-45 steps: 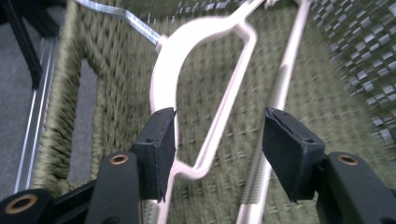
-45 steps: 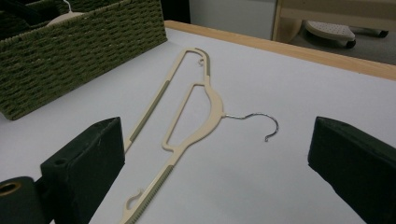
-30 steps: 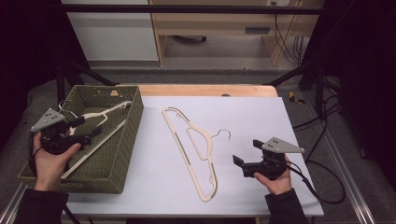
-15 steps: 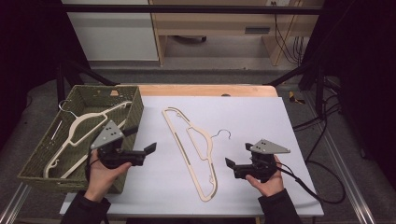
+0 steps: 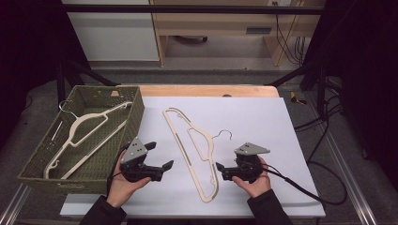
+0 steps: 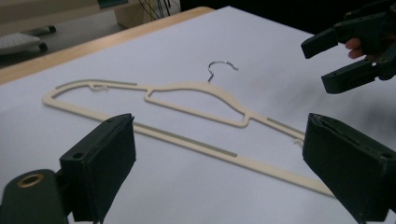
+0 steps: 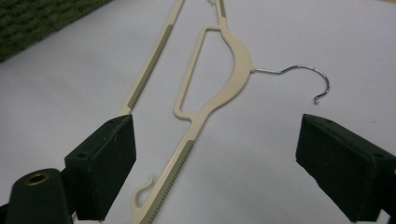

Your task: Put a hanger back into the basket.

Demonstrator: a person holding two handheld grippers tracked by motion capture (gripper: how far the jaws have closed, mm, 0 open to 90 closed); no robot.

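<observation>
Since the earlier frames the left gripper [image 5: 162,156] has left the wicker basket [image 5: 37,164] and come down over the white sheet [image 5: 263,122]; the right gripper [image 5: 219,171] has edged toward the table hanger.

Item 1: cream plastic hanger [image 5: 190,152] with metal hook, flat on the sheet between both grippers, touched by neither.

Item 2: left gripper, at 9 o'clock of that hanger, jaws spread wide, nothing held.

Item 3: right gripper, at 4 o'clock of it, jaws just narrowing, spread apart, nothing between.

Item 4: second cream hanger [image 5: 87,136], lying inside the basket.
</observation>
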